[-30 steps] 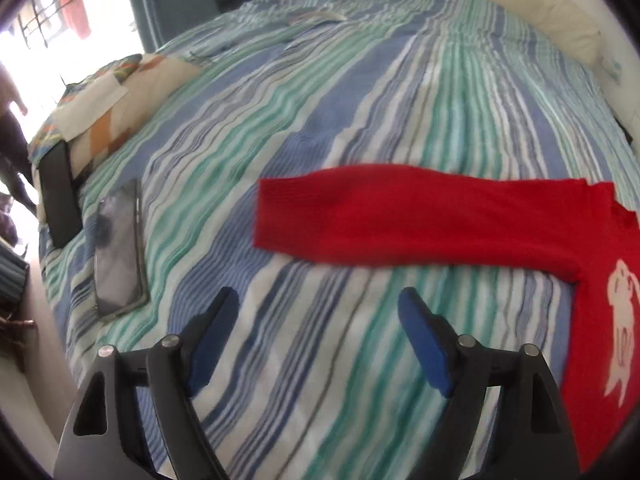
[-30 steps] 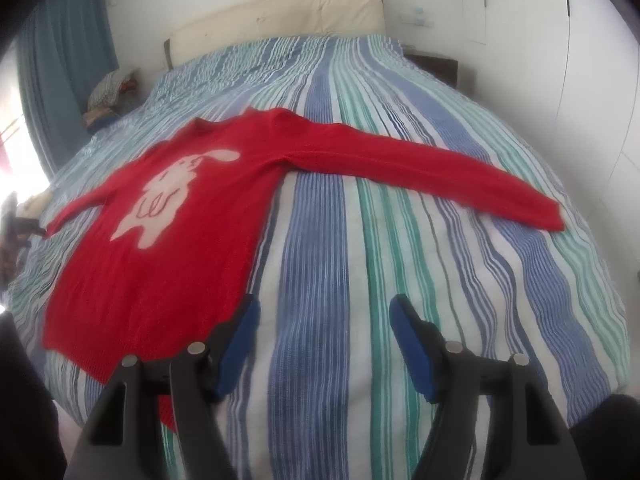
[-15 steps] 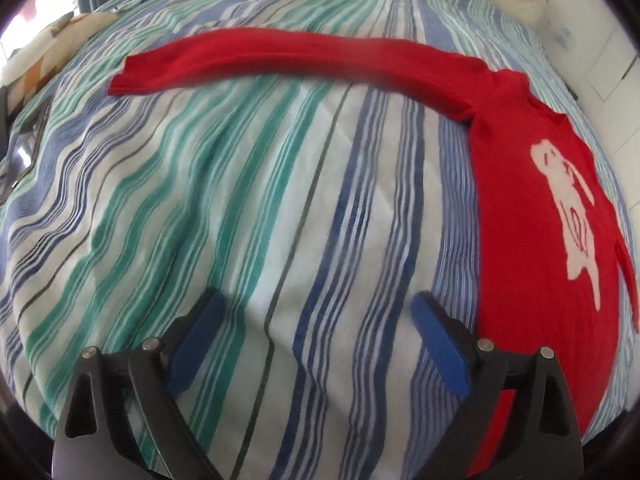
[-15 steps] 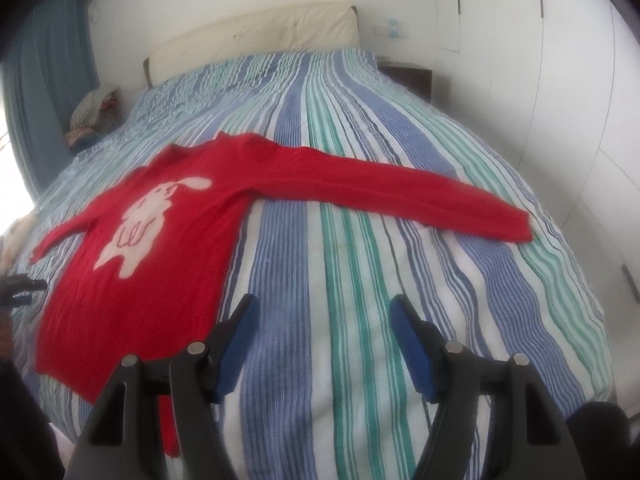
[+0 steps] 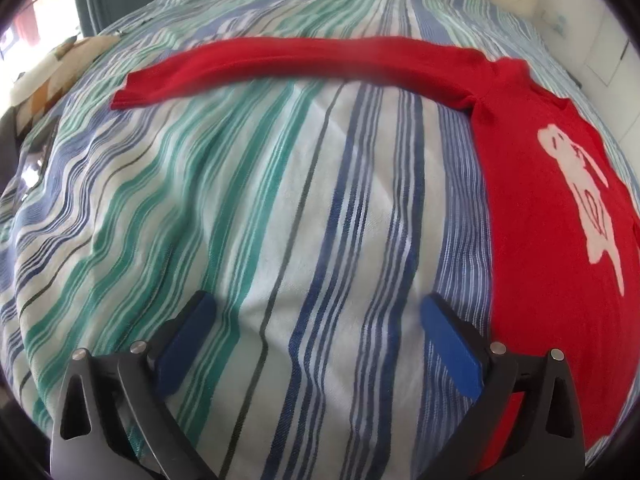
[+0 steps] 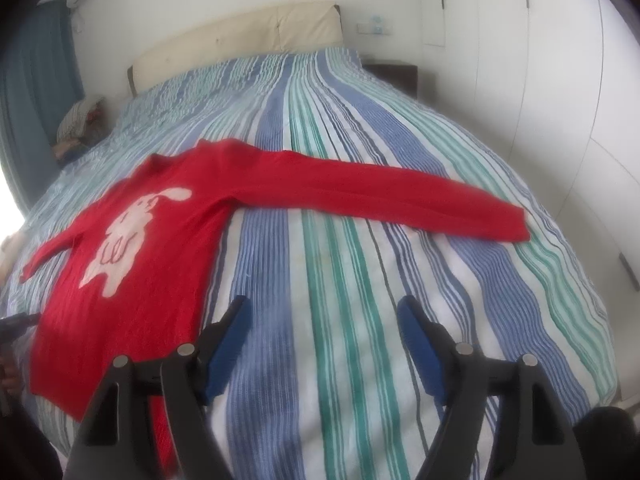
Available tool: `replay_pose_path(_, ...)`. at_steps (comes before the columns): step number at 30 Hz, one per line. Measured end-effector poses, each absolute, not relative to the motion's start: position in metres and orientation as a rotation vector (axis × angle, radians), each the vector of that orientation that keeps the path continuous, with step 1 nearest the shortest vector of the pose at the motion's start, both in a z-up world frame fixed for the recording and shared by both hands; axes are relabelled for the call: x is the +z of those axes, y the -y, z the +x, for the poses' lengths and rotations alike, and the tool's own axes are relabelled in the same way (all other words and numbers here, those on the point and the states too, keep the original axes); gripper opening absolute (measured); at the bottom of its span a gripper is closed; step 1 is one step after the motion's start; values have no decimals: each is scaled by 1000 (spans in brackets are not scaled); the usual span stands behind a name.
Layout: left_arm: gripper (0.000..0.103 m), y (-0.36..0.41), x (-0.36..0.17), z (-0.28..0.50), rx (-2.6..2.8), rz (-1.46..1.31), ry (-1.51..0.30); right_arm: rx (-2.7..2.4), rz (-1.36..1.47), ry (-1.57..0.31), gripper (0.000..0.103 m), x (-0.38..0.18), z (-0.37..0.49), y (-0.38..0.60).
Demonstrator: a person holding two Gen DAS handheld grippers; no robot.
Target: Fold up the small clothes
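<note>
A small red sweater with a white rabbit on its chest lies flat, face up, on the striped bed, both sleeves spread out. In the left wrist view the sweater fills the right side and one sleeve runs left across the top. My left gripper is open and empty over bare bedcover, left of the sweater's body. In the right wrist view the other sleeve reaches right. My right gripper is open and empty over the bedcover, right of the sweater's hem.
The bed has a blue, green and white striped cover and a cream headboard. A patterned cushion lies at the bed's left edge. White wardrobe doors stand to the right, a blue curtain to the left.
The left gripper has swung right, from the sleeve cuff toward the sweater's body. The right gripper has drifted slightly and now sees the whole right sleeve. Both stay open.
</note>
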State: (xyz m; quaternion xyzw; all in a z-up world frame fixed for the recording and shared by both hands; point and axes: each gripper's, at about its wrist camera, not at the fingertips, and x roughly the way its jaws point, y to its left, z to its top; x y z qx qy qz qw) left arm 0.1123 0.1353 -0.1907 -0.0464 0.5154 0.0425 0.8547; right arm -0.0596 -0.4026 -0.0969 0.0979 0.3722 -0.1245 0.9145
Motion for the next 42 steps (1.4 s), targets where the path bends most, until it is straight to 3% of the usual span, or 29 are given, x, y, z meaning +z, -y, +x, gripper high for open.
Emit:
replay_pose_path(21, 103, -135, -190, 111, 93, -95, -1075, -288, 179, -750, 74, -102, -72, 397)
replay_pose_path(42, 102, -146, -165, 104, 102, -180, -955, -300, 154, -714, 74, -96, -73, 394)
